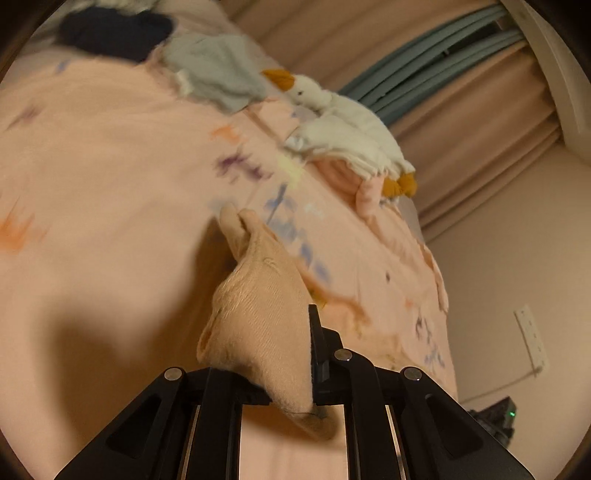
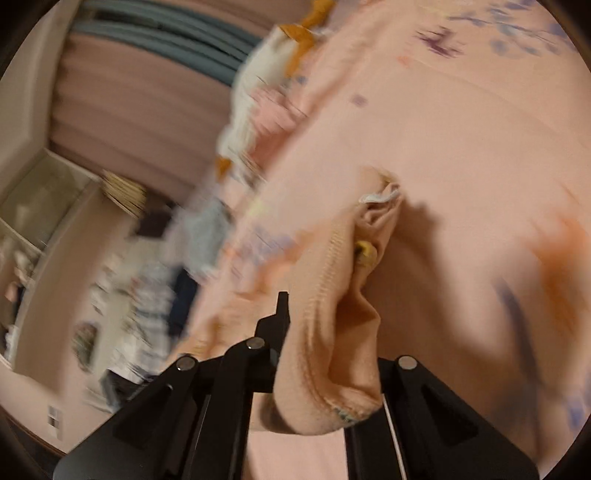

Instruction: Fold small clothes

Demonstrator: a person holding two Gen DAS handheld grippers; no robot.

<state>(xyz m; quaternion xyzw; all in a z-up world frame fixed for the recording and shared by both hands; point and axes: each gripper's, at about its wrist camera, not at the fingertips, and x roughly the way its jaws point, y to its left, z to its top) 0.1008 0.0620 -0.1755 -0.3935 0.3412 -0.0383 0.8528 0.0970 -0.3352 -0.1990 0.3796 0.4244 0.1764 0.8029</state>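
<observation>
A small peach ribbed garment (image 1: 258, 314) hangs above the pink patterned bedspread (image 1: 92, 166). My left gripper (image 1: 291, 354) is shut on one end of it; only the right finger (image 1: 316, 332) shows beside the cloth. In the right wrist view my right gripper (image 2: 317, 332) is shut on the same peach garment (image 2: 332, 295), which drapes over the jaws and hides the right finger. A white label and a small yellow patch (image 2: 365, 254) show on the garment. Both views are tilted and blurred.
A white plush goose (image 1: 343, 125) with orange beak and feet lies at the bed's far edge. A grey cloth (image 1: 218, 70) and a dark garment (image 1: 114, 29) lie further up the bed. Curtains (image 1: 480, 122) and a wall socket (image 1: 530, 336) are beyond. Shelves (image 2: 37, 206) and scattered clothes (image 2: 147, 302) show off the bed.
</observation>
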